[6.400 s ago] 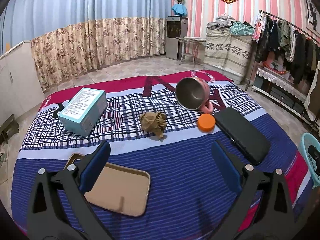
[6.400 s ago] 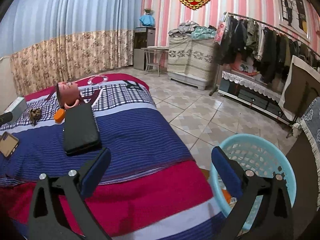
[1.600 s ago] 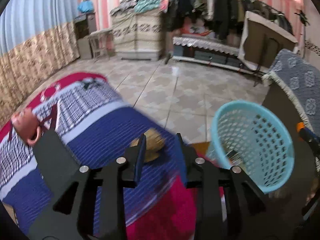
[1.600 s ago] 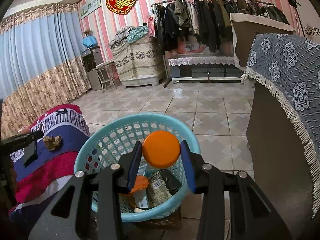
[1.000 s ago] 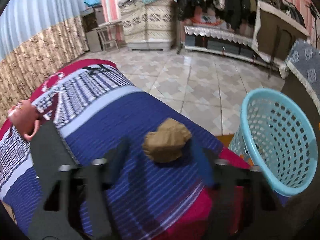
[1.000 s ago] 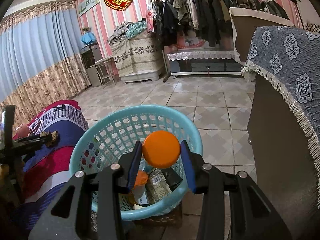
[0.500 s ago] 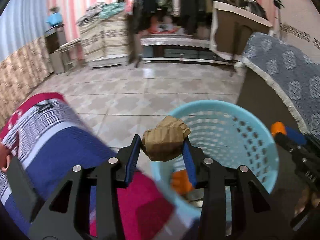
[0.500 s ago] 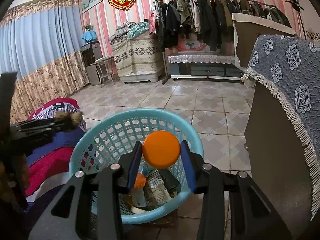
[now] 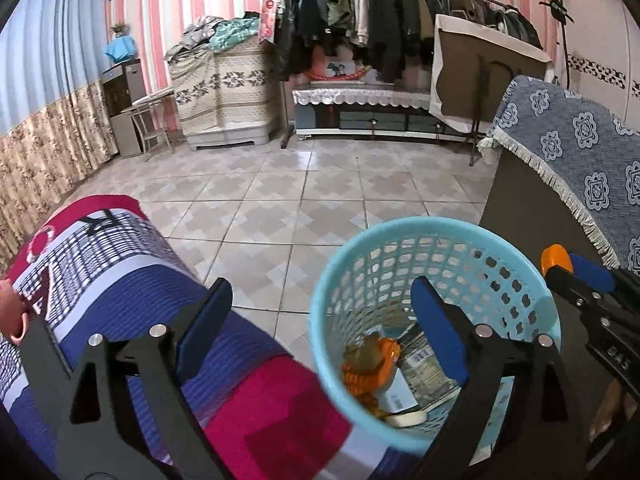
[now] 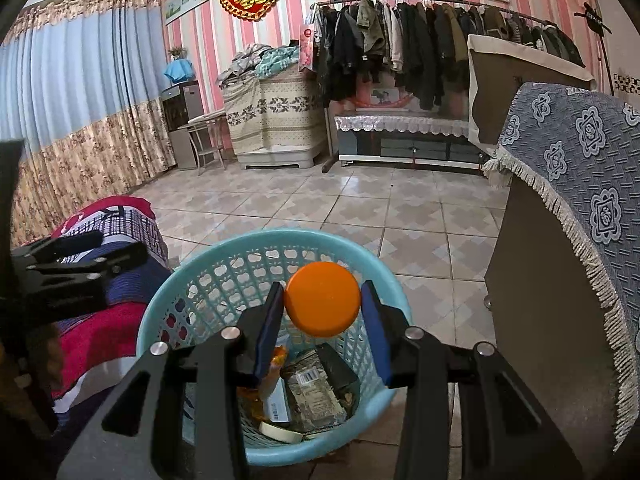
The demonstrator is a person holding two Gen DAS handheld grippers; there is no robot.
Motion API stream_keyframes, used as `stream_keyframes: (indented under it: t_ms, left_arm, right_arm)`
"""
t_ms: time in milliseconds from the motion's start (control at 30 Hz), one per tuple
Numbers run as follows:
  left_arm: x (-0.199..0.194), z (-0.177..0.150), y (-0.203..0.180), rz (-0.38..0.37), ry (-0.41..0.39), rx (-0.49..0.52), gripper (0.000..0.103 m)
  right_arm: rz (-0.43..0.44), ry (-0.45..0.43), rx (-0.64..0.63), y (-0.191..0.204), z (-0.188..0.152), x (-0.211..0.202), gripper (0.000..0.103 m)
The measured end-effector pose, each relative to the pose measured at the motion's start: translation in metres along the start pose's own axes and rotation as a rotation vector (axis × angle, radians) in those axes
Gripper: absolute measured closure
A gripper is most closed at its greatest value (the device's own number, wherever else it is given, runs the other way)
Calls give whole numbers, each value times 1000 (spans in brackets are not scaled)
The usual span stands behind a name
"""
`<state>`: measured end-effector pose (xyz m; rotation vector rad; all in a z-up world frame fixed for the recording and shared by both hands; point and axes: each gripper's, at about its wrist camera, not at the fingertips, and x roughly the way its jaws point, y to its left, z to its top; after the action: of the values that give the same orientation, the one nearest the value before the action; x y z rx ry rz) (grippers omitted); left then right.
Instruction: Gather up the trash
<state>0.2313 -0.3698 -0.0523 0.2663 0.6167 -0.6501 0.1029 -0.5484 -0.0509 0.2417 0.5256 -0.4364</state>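
A light blue mesh basket (image 9: pixel 332 280) stands on the floor beside the bed, and it also shows in the right wrist view (image 10: pixel 160 312). My left gripper (image 9: pixel 320 320) is open and empty over the basket's left rim. The brown crumpled paper wad (image 9: pixel 362 354) lies inside on other trash. My right gripper (image 10: pixel 322 300) is shut on an orange round lid (image 10: pixel 322 298) and holds it above the basket's opening. That gripper and lid show in the left wrist view (image 9: pixel 554 258) at the right rim.
The bed (image 9: pixel 120 280) with its blue, plaid and red cover lies left of the basket. A cabinet with a blue patterned cloth (image 10: pixel 580 184) stands close on the right. Tiled floor (image 9: pixel 320 184) stretches beyond, with a clothes rack (image 9: pixel 380 20) at the back wall.
My left gripper carried the paper wad from the bed to over the basket, opened, and the wad dropped in. My right gripper still holds the orange lid above the basket.
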Motion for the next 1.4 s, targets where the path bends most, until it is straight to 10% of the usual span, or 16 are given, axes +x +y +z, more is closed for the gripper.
stream_keyframes:
  t_ms: [267, 367, 567, 1400]
  left_arm:
    - [-38, -19, 32, 97, -48, 5, 6]
    - [-52, -29, 43, 138, -48, 20, 6]
    - [-90, -52, 59, 147, -54, 11, 6]
    - [-274, -117, 85, 400, -189, -191, 5]
  right_arm:
    - [-3, 22, -31, 19, 6, 27, 60]
    - [13, 32, -43, 27, 9, 32, 27]
    - [25, 16, -53, 37, 7, 8, 9]
    - [204, -49, -110, 116, -31, -146, 4]
